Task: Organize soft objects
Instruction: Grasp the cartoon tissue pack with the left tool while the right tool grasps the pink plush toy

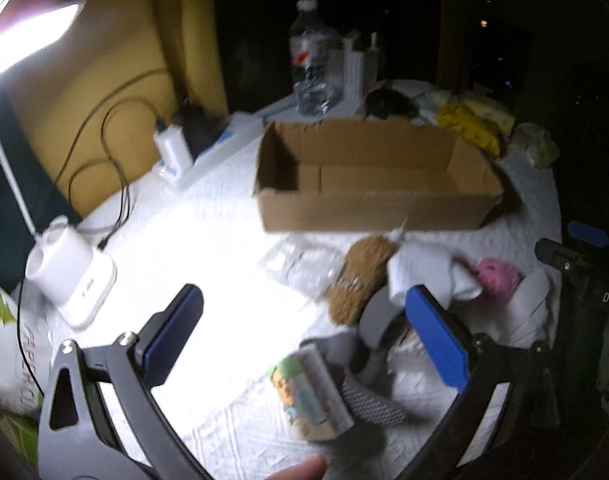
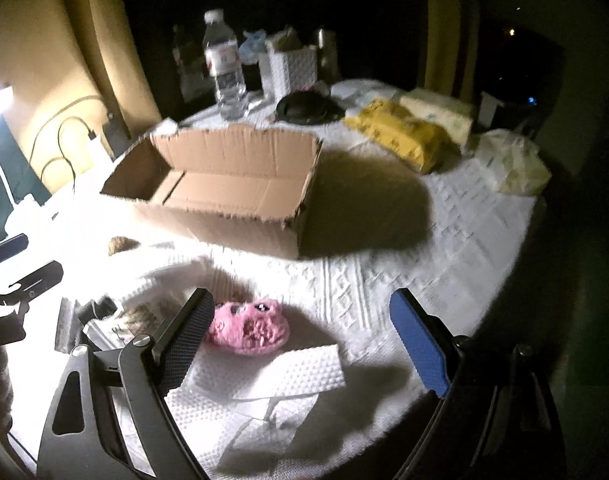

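Note:
An open cardboard box stands empty in the middle of a white-clothed round table. My left gripper is open above a pile near the table's front: a brown knitted piece, white paper towels, a grey strap, a printed packet and a pink plush toy. My right gripper is open, hovering just above that pink plush toy, which lies on white paper towels. Neither gripper holds anything.
A water bottle, a white textured holder, a black lid, a yellow packet and pale tissue packs crowd the table's back. A white charger dock and cables sit left.

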Demonstrator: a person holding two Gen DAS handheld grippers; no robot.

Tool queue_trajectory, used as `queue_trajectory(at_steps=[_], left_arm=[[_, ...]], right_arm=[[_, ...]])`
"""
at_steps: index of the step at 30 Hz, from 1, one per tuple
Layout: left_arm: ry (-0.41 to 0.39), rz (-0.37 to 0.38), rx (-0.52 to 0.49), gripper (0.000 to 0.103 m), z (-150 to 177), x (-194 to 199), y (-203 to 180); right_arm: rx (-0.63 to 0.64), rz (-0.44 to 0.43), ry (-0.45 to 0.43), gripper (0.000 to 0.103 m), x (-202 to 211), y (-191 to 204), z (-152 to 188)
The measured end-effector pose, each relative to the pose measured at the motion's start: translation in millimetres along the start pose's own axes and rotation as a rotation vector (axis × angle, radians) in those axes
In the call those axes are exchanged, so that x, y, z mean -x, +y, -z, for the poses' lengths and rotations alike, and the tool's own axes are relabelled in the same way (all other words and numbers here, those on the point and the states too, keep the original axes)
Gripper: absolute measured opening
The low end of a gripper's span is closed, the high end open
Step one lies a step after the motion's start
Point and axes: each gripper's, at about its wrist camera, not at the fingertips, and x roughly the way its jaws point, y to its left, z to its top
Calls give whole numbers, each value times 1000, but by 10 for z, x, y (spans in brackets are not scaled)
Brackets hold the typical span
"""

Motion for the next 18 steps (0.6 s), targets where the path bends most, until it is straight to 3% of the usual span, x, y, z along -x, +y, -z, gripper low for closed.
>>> queue_trajectory(at_steps=[9,13,18], left_arm=[[69,-23,77,101,333,-109,171],[103,-15,121,90,423,-169,285],[147,25,122,86,513,-253,292]], right_arm=[[28,-64,63,81,-279,109,155],[26,-99,78,75,-349,116,179],[17,-127,107,74,-455,145,198]])
